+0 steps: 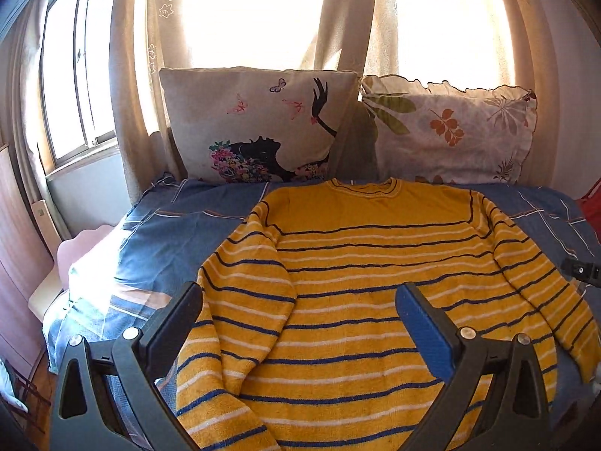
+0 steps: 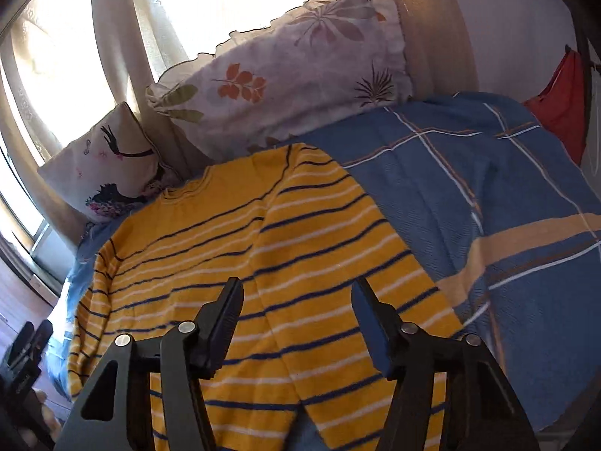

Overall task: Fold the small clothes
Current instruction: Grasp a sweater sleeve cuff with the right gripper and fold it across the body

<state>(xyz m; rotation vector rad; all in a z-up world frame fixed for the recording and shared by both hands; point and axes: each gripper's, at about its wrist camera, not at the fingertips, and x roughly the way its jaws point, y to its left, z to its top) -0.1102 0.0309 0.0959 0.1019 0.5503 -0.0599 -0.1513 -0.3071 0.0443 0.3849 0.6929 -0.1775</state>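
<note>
A yellow striped sweater [image 1: 375, 282] is lying flat on the blue bed cover [image 2: 488, 195], collar toward the pillows [image 1: 259, 124]. The left gripper [image 1: 300, 300] and right gripper [image 2: 296, 300] are hovering wide apart above it, gripping nothing. Folding looks unstarted; next, I'd guess, comes pinching a sleeve.

no readable text, labels or numbers show anywhere.
</note>
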